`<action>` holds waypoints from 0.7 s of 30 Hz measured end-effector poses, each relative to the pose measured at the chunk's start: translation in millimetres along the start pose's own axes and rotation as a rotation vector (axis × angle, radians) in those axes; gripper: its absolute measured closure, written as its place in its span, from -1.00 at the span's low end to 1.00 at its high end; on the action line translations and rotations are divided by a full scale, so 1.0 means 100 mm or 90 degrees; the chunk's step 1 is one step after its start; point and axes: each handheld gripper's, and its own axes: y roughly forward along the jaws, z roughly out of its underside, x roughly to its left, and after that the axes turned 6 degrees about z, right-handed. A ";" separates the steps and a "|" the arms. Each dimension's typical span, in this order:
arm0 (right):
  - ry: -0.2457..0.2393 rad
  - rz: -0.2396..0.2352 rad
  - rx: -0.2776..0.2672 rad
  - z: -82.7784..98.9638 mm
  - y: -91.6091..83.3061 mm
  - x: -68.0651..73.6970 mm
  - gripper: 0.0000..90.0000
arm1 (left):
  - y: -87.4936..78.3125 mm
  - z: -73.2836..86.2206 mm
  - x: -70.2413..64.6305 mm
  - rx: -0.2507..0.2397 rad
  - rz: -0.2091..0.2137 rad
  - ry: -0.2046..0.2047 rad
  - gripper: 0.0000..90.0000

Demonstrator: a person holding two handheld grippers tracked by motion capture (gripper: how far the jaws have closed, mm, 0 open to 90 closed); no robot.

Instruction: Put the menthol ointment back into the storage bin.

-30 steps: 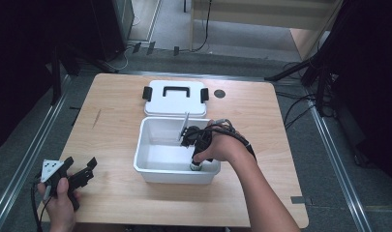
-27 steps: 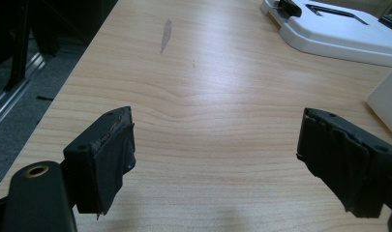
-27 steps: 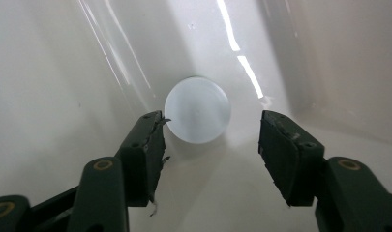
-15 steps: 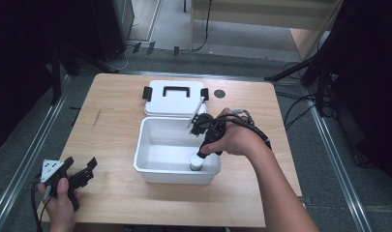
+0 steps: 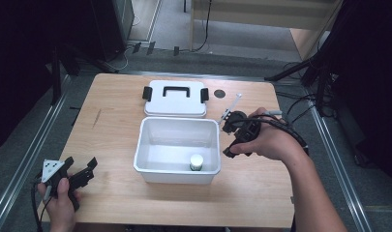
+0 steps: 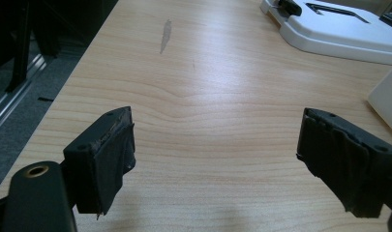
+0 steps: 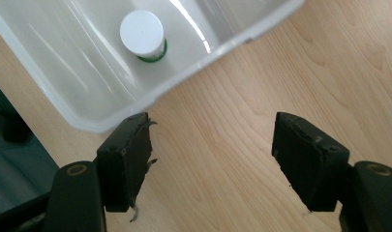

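- Small white-capped bottle [image 5: 196,162] upright inside the white bin [image 5: 150,169], close against the near wall toward the right corner; lower body cut off by that wall in the high view, label not readable.
- From the right tool view: same bottle [image 7: 142,35] from above, round white cap and a green band below it, standing apart from the bin wall [image 7: 193,72] by a narrow strip of floor; glare streaks across the bin floor blur the rest.
- Right tool [image 5: 227,142] held just outside the bin's right wall, over bare worktop [image 5: 111,125]; jaws just been opening, now standing moderately wide with only wood grain between them; pad [image 7: 128,159] on one side frayed at the edge.
- Fingertips of the right tool largely hidden in the high view under the hand and the cable bundle.
- Left tool [image 5: 82,176] near the front left corner of the worktop, well apart from the bin; jaws spread wide, empty, pads [image 6: 109,159] over bare wood.
- From the left tool view: dark smear [image 6: 165,35] on the wood ahead, lid [image 6: 339,29] cut off at the top right, a sliver of bin wall at the right edge.
- White lid [image 5: 175,98] with black handle and side clips lying flat just behind the bin; small dark round hole [image 5: 219,93] beside it.
- Dark surroundings beyond the worktop hard to make out.
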 end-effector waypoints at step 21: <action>0.109 -0.009 -0.003 1.00 0.34 -0.26 -0.30 | 0.00 0.00 -0.02 0.003 0.000 0.010 -0.69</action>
